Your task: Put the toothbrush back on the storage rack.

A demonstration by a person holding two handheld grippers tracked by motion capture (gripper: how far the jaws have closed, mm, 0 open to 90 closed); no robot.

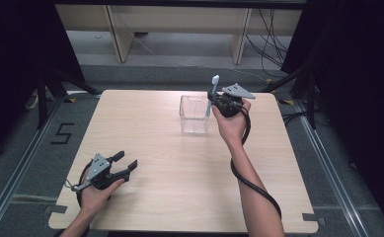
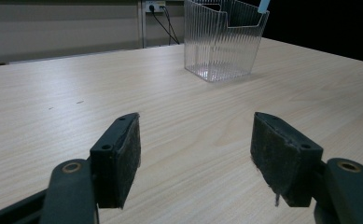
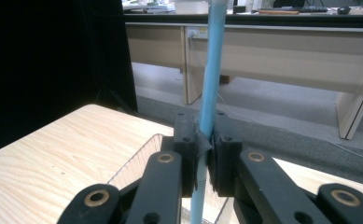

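Note:
A clear ribbed plastic bin (image 1: 194, 114) (image 2: 223, 37) stands on the wooden table toward the back middle. My right gripper (image 1: 218, 104) (image 3: 205, 140) hovers at the bin's right rim, shut on a light blue toothbrush (image 1: 211, 94) (image 3: 212, 98) held upright; its lower end hangs over the bin's opening and its head points up. My left gripper (image 1: 126, 165) (image 2: 195, 154) rests low at the table's front left, open, with nothing between its pads.
The wooden table (image 1: 179, 177) has bare surface between the two grippers. Beyond its far edge stand pale desk legs (image 1: 118, 34) and loose cables on a grey floor. Dark curtains flank both sides.

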